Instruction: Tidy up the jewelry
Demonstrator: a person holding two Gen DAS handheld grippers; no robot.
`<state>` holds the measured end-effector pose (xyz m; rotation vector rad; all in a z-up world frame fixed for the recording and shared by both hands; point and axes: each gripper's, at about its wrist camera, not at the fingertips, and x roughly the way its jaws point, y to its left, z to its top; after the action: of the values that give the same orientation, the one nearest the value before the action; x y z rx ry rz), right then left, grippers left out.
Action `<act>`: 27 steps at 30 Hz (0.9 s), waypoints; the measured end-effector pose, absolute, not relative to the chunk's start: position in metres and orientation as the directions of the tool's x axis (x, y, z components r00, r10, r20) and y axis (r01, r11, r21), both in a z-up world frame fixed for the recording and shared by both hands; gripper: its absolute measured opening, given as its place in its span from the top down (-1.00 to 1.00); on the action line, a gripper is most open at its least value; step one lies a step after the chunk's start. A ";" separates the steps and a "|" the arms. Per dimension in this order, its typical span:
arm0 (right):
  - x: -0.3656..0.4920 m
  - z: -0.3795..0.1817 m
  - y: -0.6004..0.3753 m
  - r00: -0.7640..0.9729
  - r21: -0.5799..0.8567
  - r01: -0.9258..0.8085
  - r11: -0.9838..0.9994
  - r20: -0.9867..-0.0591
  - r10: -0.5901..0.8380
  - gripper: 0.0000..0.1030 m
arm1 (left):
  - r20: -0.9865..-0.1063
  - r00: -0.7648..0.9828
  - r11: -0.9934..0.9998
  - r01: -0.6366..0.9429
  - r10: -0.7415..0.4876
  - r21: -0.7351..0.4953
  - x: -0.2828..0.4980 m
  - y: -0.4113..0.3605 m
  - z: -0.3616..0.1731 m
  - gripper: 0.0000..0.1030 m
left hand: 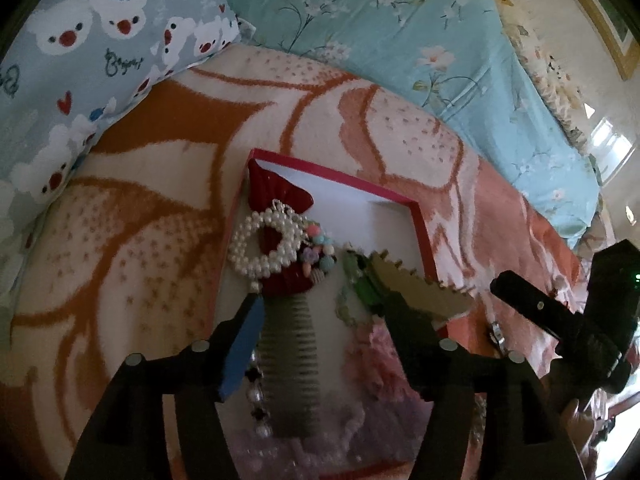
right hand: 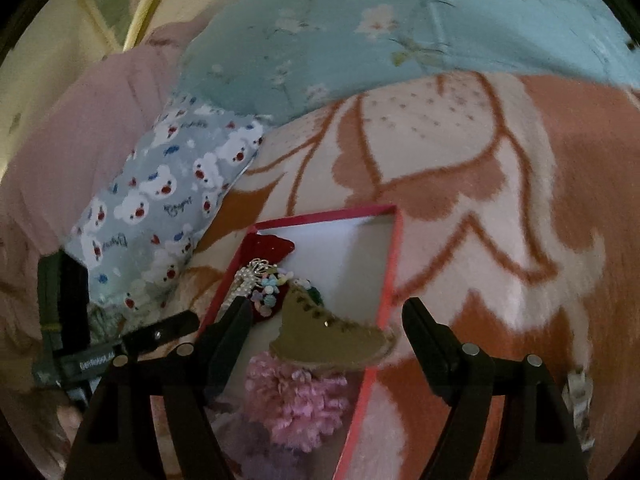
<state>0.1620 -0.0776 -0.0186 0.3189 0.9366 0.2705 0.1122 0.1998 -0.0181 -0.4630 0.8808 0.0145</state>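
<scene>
A red-rimmed box point(left hand: 420, 216) with a white inside lies on the blanket and also shows in the right wrist view point(right hand: 394, 248). It holds a dark red hair clip point(left hand: 276, 188), a pearl ring piece point(left hand: 260, 248), pastel beads point(left hand: 320, 248), a grey comb point(left hand: 290, 344), a pink pompom point(right hand: 300, 396) and an olive boot-shaped piece point(right hand: 328, 332) resting on the box's right rim point(left hand: 416, 284). My left gripper point(left hand: 316, 320) is open above the comb. My right gripper point(right hand: 326, 320) is open and empty, astride the boot piece.
The box lies on an orange and white blanket point(left hand: 140, 216). A bear-print pillow point(left hand: 100, 52) and a teal floral quilt point(left hand: 380, 40) lie behind. A small silver item point(right hand: 576, 400) lies on the blanket at the right. The right gripper's body point(left hand: 580, 312) shows at the right.
</scene>
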 end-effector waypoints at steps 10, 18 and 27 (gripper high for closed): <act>0.122 -0.027 -0.116 0.567 0.524 0.073 0.848 -0.722 0.397 -0.59 | -0.736 0.642 0.871 -0.216 -0.215 -0.442 0.076 0.198 -0.016 -0.50; 0.100 -0.029 -0.132 0.592 0.604 0.150 0.783 -0.689 0.418 -0.61 | -0.721 0.643 0.835 -0.227 -0.258 -0.501 0.051 0.198 -0.019 -0.53; 0.082 -0.018 -0.131 0.613 0.586 0.147 0.797 -0.686 0.392 -0.61 | -0.708 0.664 0.810 -0.264 -0.241 -0.524 0.017 0.208 -0.013 -0.53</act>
<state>0.0824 -0.1305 -0.0177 0.6560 0.9166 0.1531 0.0167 0.2083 -0.0126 -0.6473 0.8608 0.0143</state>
